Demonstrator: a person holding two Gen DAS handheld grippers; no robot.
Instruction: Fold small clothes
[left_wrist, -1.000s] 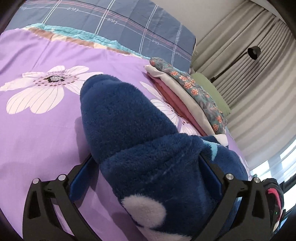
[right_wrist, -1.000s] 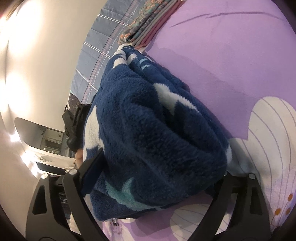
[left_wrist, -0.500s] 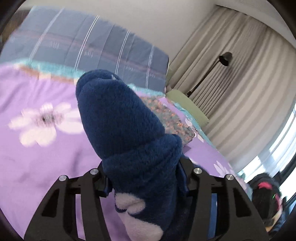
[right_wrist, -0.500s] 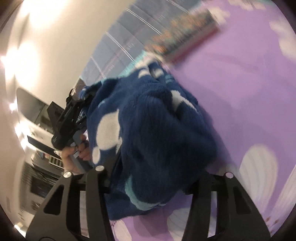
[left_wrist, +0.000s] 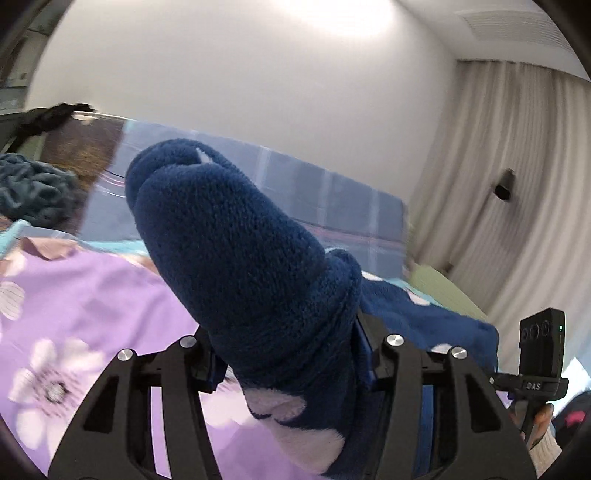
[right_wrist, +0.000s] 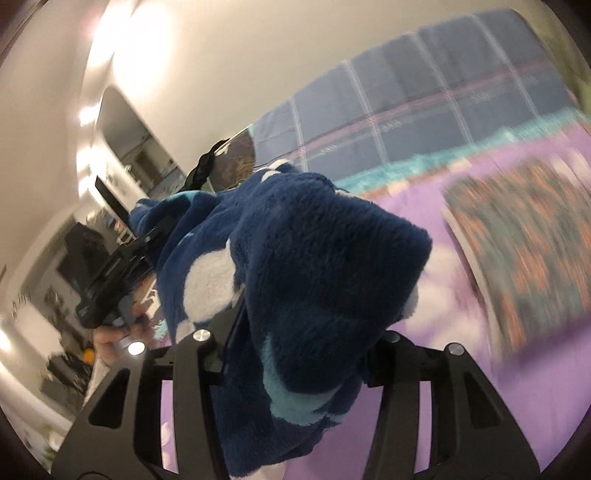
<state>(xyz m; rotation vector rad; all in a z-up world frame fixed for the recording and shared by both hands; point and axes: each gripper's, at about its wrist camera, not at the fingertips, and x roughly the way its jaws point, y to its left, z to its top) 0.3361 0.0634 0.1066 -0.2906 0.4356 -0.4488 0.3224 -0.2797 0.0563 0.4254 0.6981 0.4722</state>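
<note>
A folded dark blue fleece garment (left_wrist: 243, 258) with white and teal patches is held up off the purple floral bedspread (left_wrist: 92, 295). My left gripper (left_wrist: 288, 354) is shut on one end of it. My right gripper (right_wrist: 303, 350) is shut on the other end (right_wrist: 314, 266). The fleece bulges forward between both pairs of fingers and hides the pads. The right gripper's body shows at the left wrist view's right edge (left_wrist: 541, 354); the left gripper shows in the right wrist view (right_wrist: 118, 277).
A stack of folded clothes with a floral top piece (right_wrist: 517, 258) lies on the bedspread to the right. A blue plaid pillow (right_wrist: 424, 110) stands at the headboard. A teal knit item (left_wrist: 29, 192) lies at far left. Curtains (left_wrist: 517, 184) hang on the right.
Both grippers have closed on the fleece garment and lifted it off the bed, tilting upward so the wall and ceiling now fill the upper views.
</note>
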